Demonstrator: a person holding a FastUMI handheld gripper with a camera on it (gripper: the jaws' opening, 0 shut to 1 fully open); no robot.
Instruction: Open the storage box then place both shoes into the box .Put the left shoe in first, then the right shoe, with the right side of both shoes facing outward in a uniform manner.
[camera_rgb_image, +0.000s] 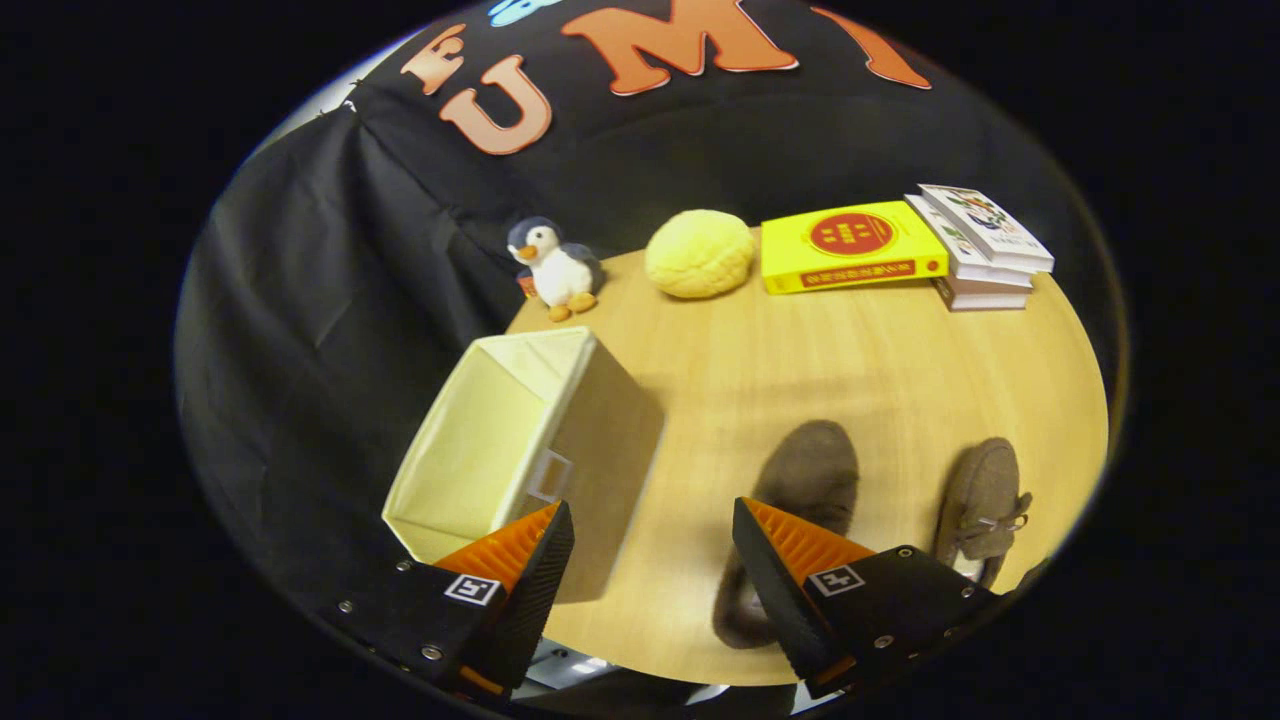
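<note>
just now the gripper (652, 560) fingers gape apart, storage box (520, 450) beside one, shoes (800, 490) beside the other.

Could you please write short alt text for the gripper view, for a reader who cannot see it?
An open claw hovers above a round wooden table, holding nothing, with an open cream fabric storage box beyond its left finger and two brown suede shoes by its right finger. Beyond sit a plush penguin, a yellow cushion and stacked books.

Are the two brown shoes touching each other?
Apart. The gripper view shows bare table between the left shoe and the right shoe; the open fingers hold nothing.
</note>
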